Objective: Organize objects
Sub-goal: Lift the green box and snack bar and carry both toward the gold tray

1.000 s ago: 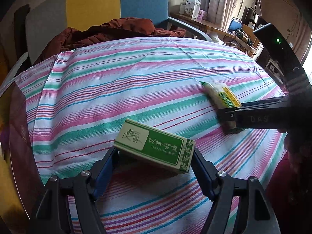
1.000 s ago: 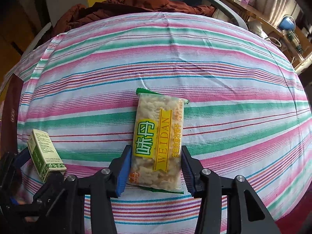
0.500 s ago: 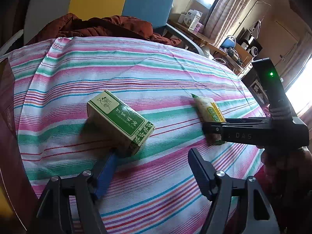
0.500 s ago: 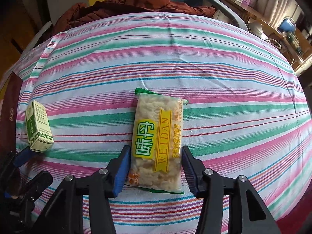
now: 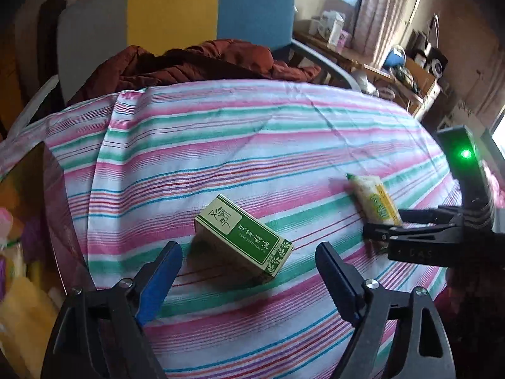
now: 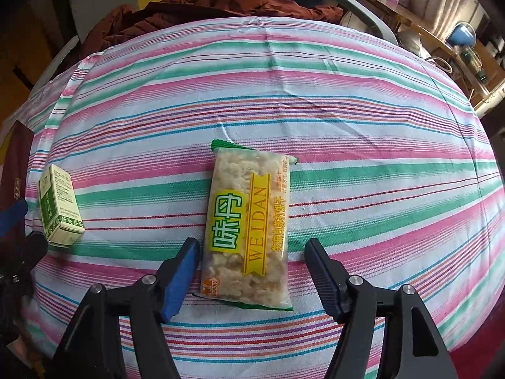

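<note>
Left gripper [image 5: 249, 263] gapes wide and holds nothing; the green box [image 5: 243, 239] lies flat on the striped cloth [image 5: 221, 145] just beyond its tips. Right gripper [image 6: 252, 260] also spread, empty, its fingers flanking the near end of the snack packet [image 6: 249, 224].

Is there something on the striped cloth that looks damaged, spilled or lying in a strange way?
Nothing looks damaged or spilled. The green box lies flat but askew, diagonal to the stripes of the cloth. The snack packet is sealed and lies flat between the open fingers of the right gripper.
</note>
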Available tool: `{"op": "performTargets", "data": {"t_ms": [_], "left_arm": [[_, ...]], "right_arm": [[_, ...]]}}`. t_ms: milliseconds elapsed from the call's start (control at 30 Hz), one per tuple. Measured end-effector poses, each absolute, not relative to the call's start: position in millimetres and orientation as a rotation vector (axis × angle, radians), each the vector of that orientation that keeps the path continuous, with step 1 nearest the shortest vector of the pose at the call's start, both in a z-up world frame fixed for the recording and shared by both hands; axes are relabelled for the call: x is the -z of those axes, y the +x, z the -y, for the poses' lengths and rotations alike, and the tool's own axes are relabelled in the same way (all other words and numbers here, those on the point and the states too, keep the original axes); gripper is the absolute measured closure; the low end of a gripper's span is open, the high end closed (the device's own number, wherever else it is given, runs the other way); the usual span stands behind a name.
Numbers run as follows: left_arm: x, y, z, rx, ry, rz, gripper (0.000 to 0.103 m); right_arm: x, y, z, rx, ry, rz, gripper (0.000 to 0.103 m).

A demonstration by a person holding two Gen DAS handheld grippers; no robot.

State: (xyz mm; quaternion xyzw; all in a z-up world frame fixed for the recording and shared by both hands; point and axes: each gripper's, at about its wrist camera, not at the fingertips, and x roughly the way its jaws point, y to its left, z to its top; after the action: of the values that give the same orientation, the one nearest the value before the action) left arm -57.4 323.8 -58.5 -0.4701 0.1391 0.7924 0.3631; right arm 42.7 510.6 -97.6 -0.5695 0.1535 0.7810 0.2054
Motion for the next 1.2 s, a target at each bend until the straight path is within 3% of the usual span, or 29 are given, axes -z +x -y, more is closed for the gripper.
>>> {"op": "performTargets", "data": {"t_ms": [167,333,400,467,533,867,1200], "left_arm": [[65,-50,-347,-1.922,-1.144,-0.65,0.01],[78,-62,-353,-1.931,-1.145,-0.743,0.011],[82,-67,-351,-1.934,-1.162,-0.714,0.025],[81,-66,-349,-1.928,-1.168,-0.664,0.025],[81,-60,-347,-1.919,-1.182,-0.611,0.026],[84,-2,-329,-2.031,-1.126,-0.488,0.026],[89,-3,-330,-2.036,-1.126,-0.456,0.026]], "right_arm": [[94,45,-517,-2.179,-1.571,-0.447,0.032],[94,45,-521,-2.178,-1.569,-0.452,0.032],[94,45,-521,-2.177,-1.574,-0.45,0.032],[97,44,-524,-2.18,-1.578,-0.442,0.036],[95,45,-524,-2.195,-1.57,-0.437,0.056],[83,48,-507,-2.348,-1.6,-0.433,0.057],[96,39,-494,-2.32,-1.633,-0.358,0.056]]}}
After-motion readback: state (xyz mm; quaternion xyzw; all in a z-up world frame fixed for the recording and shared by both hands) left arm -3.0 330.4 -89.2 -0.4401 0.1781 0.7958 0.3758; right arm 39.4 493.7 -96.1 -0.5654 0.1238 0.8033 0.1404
